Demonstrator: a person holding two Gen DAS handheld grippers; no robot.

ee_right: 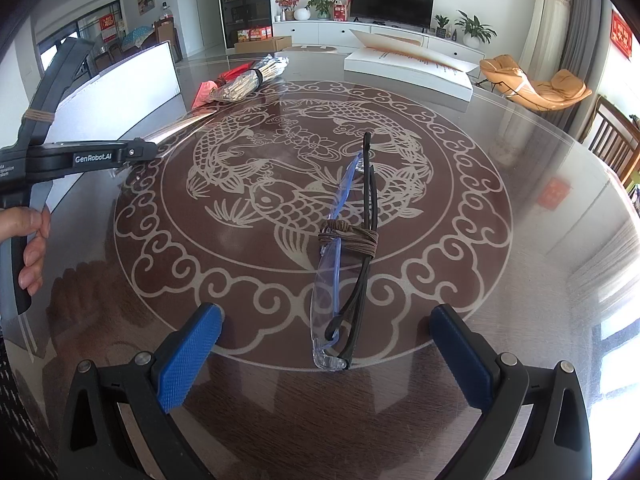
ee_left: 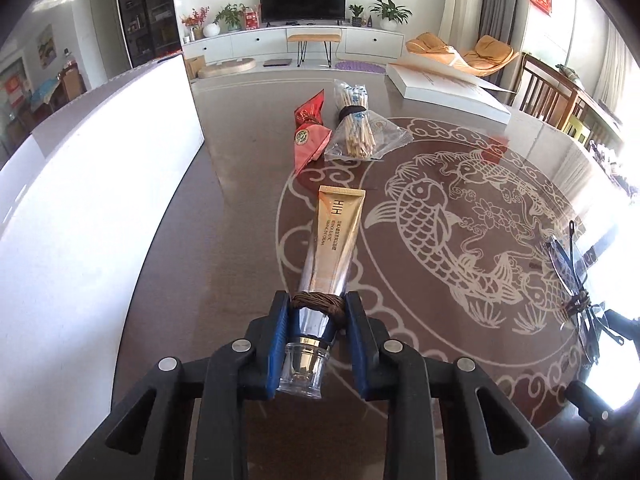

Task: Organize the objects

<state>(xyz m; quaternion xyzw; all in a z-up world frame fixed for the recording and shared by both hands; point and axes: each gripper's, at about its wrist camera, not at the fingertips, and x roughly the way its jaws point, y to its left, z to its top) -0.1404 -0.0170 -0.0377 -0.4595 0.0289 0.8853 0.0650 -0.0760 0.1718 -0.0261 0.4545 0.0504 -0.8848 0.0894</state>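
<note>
Left tool (ee_left: 316, 336) is clenched on the gold tube (ee_left: 332, 248); right tool (ee_right: 326, 356) stands released around the glasses (ee_right: 348, 256). Upper-centre chopstick bundle (ee_left: 354, 124) and red packets (ee_left: 310, 132) lie unsorted on the bench (ee_left: 248, 208); most work remains.

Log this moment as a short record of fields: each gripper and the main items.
left gripper: shut on gold cream tube, near its clear cap
right gripper: open, nothing held
folded clear glasses with black arms: on glass table, bound with brown cord
bagged wooden stick bundle: far side, beside red packets
</note>
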